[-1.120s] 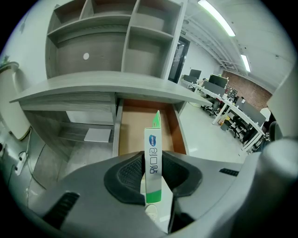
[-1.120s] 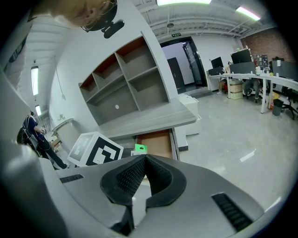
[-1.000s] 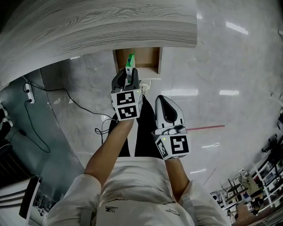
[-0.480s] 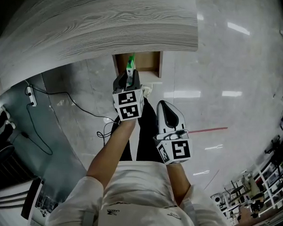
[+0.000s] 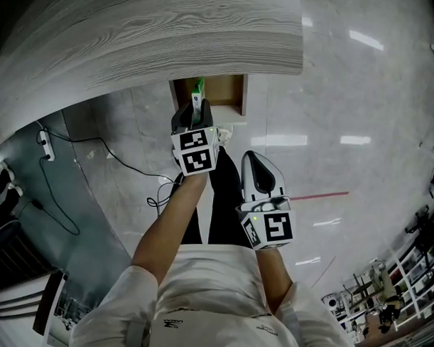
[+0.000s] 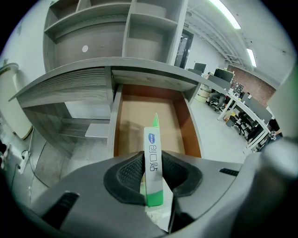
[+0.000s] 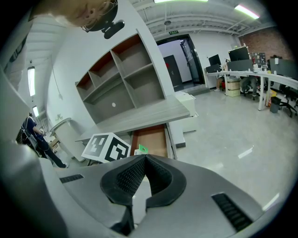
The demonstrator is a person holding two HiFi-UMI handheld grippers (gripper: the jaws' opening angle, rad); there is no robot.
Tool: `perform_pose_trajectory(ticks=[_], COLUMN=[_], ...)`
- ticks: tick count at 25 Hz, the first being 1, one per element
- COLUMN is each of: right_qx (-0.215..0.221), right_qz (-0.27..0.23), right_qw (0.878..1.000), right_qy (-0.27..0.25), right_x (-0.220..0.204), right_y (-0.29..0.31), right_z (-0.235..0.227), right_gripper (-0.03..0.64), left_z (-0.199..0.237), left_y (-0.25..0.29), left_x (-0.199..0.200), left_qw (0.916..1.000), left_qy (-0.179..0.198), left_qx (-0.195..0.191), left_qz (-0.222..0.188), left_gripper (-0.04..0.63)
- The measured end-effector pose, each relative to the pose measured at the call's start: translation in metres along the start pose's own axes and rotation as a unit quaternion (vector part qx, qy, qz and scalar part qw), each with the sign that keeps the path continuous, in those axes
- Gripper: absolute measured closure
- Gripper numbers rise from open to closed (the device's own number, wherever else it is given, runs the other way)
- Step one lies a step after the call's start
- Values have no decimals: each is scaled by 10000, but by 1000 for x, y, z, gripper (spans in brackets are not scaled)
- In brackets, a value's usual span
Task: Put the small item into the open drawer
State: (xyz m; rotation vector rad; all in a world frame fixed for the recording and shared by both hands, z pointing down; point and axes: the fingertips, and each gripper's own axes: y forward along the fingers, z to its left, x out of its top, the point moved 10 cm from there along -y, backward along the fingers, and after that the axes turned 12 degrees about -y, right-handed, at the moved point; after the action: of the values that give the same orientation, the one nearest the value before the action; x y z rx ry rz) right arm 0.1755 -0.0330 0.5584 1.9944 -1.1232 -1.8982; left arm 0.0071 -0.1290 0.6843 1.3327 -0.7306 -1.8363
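Observation:
A small white and green box (image 6: 152,158) stands upright between the pads of my left gripper (image 6: 152,174), which is shut on it. In the head view the box (image 5: 198,90) and left gripper (image 5: 196,108) hang over the front of the open wooden drawer (image 5: 230,91), which juts out under the grey desk top (image 5: 172,39). The drawer's brown bottom (image 6: 139,116) lies bare beyond the box. My right gripper (image 5: 253,160) hovers lower right of the left one, over the floor. Its jaws (image 7: 145,160) meet at the tips with nothing between them.
Grey shelving (image 6: 116,28) rises behind the desk. A power strip (image 5: 44,143) and black cable (image 5: 118,162) lie on the floor at left. Glossy pale floor (image 5: 361,103) spreads to the right. The left gripper's marker cube (image 7: 106,148) shows in the right gripper view.
The left gripper with the box sits a touch nearer the drawer in the head view. The right gripper has kept its place.

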Motion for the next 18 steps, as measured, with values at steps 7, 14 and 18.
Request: perform_pose_trajectory(ticks=[7, 14, 18], right_qx=[5, -8, -9], right_qz=[17, 18, 11], right_qw=[10000, 10000, 10000], right_qy=[26, 47, 58], right_x=[-3, -3, -3], right_y=[2, 0, 2], right_z=[-2, -1, -3], right_gripper=[586, 586, 586], left_z=[2, 3, 1], left_y=[8, 8, 10], left_x=[-2, -2, -2], left_qw=[10000, 9999, 9999], left_qy=[-44, -37, -29], left_qx=[60, 90, 91], left_qz=[31, 36, 30], left_gripper=[491, 491, 469])
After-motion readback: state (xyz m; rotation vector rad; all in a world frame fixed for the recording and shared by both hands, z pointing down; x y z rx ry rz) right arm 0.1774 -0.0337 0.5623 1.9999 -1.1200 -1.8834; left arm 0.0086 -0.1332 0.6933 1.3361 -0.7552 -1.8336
